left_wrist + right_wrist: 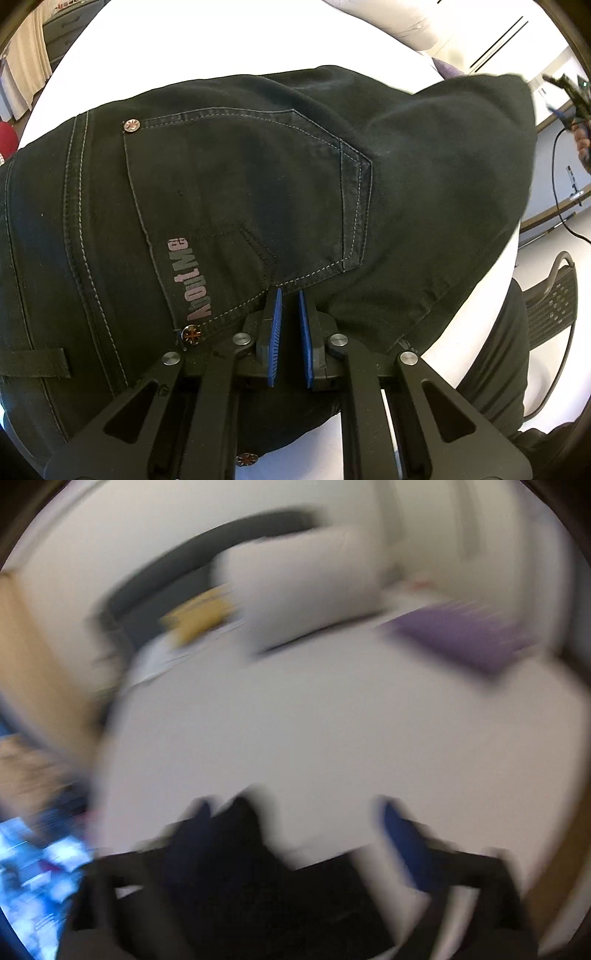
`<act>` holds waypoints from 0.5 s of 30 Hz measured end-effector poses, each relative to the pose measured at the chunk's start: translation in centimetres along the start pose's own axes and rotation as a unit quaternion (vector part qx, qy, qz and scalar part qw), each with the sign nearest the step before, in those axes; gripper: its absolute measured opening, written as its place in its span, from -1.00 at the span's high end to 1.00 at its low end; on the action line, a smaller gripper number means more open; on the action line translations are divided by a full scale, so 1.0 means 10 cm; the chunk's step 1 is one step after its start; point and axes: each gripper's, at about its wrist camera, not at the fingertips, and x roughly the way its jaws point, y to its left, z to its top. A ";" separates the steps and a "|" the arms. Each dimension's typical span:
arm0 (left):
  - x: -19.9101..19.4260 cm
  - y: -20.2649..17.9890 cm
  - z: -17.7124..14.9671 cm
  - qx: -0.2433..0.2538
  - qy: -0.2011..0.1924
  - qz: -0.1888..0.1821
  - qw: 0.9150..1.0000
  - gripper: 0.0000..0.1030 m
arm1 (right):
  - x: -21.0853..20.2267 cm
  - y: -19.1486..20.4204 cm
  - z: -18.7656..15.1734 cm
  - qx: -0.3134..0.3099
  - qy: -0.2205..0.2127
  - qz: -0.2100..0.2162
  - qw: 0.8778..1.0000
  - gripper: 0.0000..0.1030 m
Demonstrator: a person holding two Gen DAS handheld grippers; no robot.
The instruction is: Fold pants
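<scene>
- Left wrist view: left tool has its blue pads nearly together, tips at the lower edge of the back pocket. A thin bit of cloth seems pinched between them; the contact itself is hidden under the fabric edge.
- Same view: black pants lie spread on the white worktop, seat side up, filling most of the picture. Waistband with belt loop sits at left, and the legs run off to the right, so the long axis goes roughly left to right across the frame.
- Same view: the right end of the cloth is lifted and billowing, off the surface. The right tool shows small at the far right edge, apart from that raised fold.
- Handling, judged: denim-like cloth, soft and floppy with moderate weight, not fragile, not slippery. Thick seams, waistband and hems look like the firmest places to take hold; a single layer mid-panel would sag.
- Right wrist view: heavy motion blur. Right tool has its jaws standing wide apart, with bare worktop showing between the blue pads. Dark cloth lies low by the left finger; whether it touches is unclear. No grip visible.
- Same view: a purple item lies further back on the worktop.
</scene>
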 end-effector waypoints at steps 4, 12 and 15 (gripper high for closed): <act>-0.02 -0.05 -0.03 0.005 -0.005 0.007 1.000 0.81 | 0.24 -0.49 -0.47 0.065 0.035 -0.005 0.997 -0.76; -0.02 -0.10 -0.03 0.014 -0.001 0.017 1.000 0.81 | 0.57 -1.11 -2.04 0.240 0.099 0.159 0.953 -0.33; -0.03 -0.13 -0.01 0.014 -0.001 0.019 1.000 0.81 | 0.65 -1.09 -2.38 0.283 0.094 0.181 0.937 -0.29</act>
